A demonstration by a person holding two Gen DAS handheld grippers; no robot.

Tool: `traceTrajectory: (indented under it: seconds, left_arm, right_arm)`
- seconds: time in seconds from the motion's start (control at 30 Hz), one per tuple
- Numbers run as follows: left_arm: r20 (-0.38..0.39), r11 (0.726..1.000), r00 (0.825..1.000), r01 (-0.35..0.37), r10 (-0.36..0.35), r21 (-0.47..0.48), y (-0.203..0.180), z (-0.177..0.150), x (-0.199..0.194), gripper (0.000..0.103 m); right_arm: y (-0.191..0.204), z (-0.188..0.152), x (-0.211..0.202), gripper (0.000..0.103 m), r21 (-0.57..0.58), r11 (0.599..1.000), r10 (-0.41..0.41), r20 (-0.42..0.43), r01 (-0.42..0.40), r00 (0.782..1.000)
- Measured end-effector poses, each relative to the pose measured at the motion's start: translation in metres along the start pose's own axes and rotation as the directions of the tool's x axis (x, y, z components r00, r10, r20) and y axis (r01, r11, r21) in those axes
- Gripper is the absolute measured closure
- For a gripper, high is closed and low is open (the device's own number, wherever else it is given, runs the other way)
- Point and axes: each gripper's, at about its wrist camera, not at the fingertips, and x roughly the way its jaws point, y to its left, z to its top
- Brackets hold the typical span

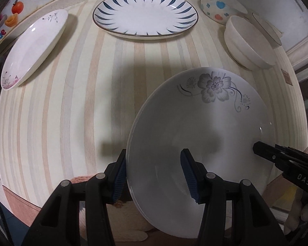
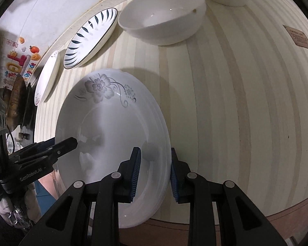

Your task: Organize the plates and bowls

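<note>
Surface: striped in pale beige and cream [image 1: 76, 106], it is carrying every dish, and a white wall is running behind it.
Flower plate: a white plate with a grey flower print [image 1: 195, 123] is sitting at the near edge of the surface, overhanging it slightly; nothing is lying in it.
Left gripper: the left gripper [image 1: 155, 176] is closing its fingers [image 1: 187, 174] over the plate's left rim, one blue pad inside the well and one outside the edge.
Right gripper: the right gripper [image 2: 154, 176] is clamping the plate's right rim the same way, its fingers [image 2: 136, 172] standing only a little apart with the rim between them.
Leaf plate: a white plate with dark blue leaf strokes [image 1: 145, 13] is resting at the back, holding nothing.
Sprig plate: a white plate with small sprigs [image 1: 35, 47] is lying to the back left, also bare inside.
White bowl: a plain white bowl [image 2: 164, 14] is standing at the back right, showing only a small speck near its rim.
Spotted bowl: a bowl with blue and orange spots [image 1: 219, 4] is sitting behind it; its inside cannot be made out.
</note>
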Motion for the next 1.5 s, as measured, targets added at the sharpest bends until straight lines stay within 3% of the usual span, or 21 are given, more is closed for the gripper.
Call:
traceTrajectory:
  seconds: [0.1, 0.17, 0.27, 0.33, 0.4, 0.43, 0.57, 0.73, 0.93, 0.97, 1.07, 1.33, 1.5]
  left_arm:
    - [-0.016, 1.0, 1.0, 0.009, -0.009, 0.011, 0.0, 0.002, -0.005, 0.055]
    - [0.032, 1.0, 0.999, 0.006, -0.006, -0.005, 0.013, 0.001, -0.03, 0.055]
    - [0.117, 0.995, 0.993, -0.023, 0.035, -0.102, 0.057, 0.001, -0.074, 0.054]
    - [0.152, 0.981, 0.985, -0.052, 0.081, -0.189, 0.097, 0.005, -0.094, 0.054]
    - [0.168, 0.955, 0.978, -0.069, 0.122, -0.288, 0.143, 0.011, -0.103, 0.054]
    - [0.163, 0.936, 0.976, -0.081, 0.144, -0.342, 0.172, 0.017, -0.102, 0.054]
    - [0.128, 0.887, 0.977, -0.096, 0.171, -0.451, 0.247, 0.044, -0.081, 0.054]
    - [0.067, 0.866, 0.979, -0.138, 0.193, -0.48, 0.302, 0.072, -0.045, 0.054]
    - [0.046, 0.868, 0.99, -0.095, 0.133, -0.487, 0.333, 0.085, -0.018, 0.054]
    - [0.051, 0.871, 0.992, -0.079, 0.119, -0.485, 0.337, 0.086, -0.015, 0.054]
    - [0.107, 0.883, 0.991, -0.022, 0.081, -0.468, 0.34, 0.087, -0.016, 0.073]
    - [0.116, 0.897, 0.988, -0.041, 0.103, -0.441, 0.341, 0.082, -0.022, 0.073]
    - [0.158, 0.907, 0.982, -0.03, 0.105, -0.419, 0.32, 0.073, -0.047, 0.073]
  right_arm:
    - [0.003, 0.005, 0.002, 0.074, -0.017, 1.0, 0.008, -0.029, -0.008, 1.0]
    - [0.001, 0.01, -0.006, 0.074, -0.017, 1.0, 0.006, -0.07, -0.007, 0.998]
    - [0.015, 0.023, -0.044, 0.072, -0.081, 0.994, -0.075, -0.02, 0.073, 0.997]
    - [0.037, 0.035, -0.071, 0.065, -0.13, 0.989, -0.061, 0.029, 0.064, 0.998]
    - [0.069, 0.052, -0.087, 0.049, -0.168, 0.986, -0.006, 0.069, 0.017, 0.998]
    - [0.09, 0.066, -0.088, 0.046, -0.195, 0.98, 0.043, 0.076, -0.028, 0.996]
    - [0.18, 0.13, -0.043, 0.043, -0.312, 0.938, 0.177, 0.047, -0.154, 0.983]
    - [0.264, 0.21, 0.052, 0.043, -0.306, 0.932, 0.189, -0.042, -0.192, 0.981]
    - [0.325, 0.268, 0.144, 0.047, -0.321, 0.937, 0.112, -0.091, -0.136, 0.99]
    - [0.329, 0.272, 0.157, 0.053, -0.32, 0.939, 0.098, -0.108, -0.128, 0.989]
    - [0.333, 0.279, 0.184, 0.08, -0.318, 0.943, 0.062, -0.136, -0.103, 0.989]
    - [0.323, 0.269, 0.183, 0.084, -0.339, 0.937, 0.049, -0.117, -0.086, 0.992]
    - [0.315, 0.255, 0.164, 0.084, -0.343, 0.935, 0.057, -0.096, -0.086, 0.994]
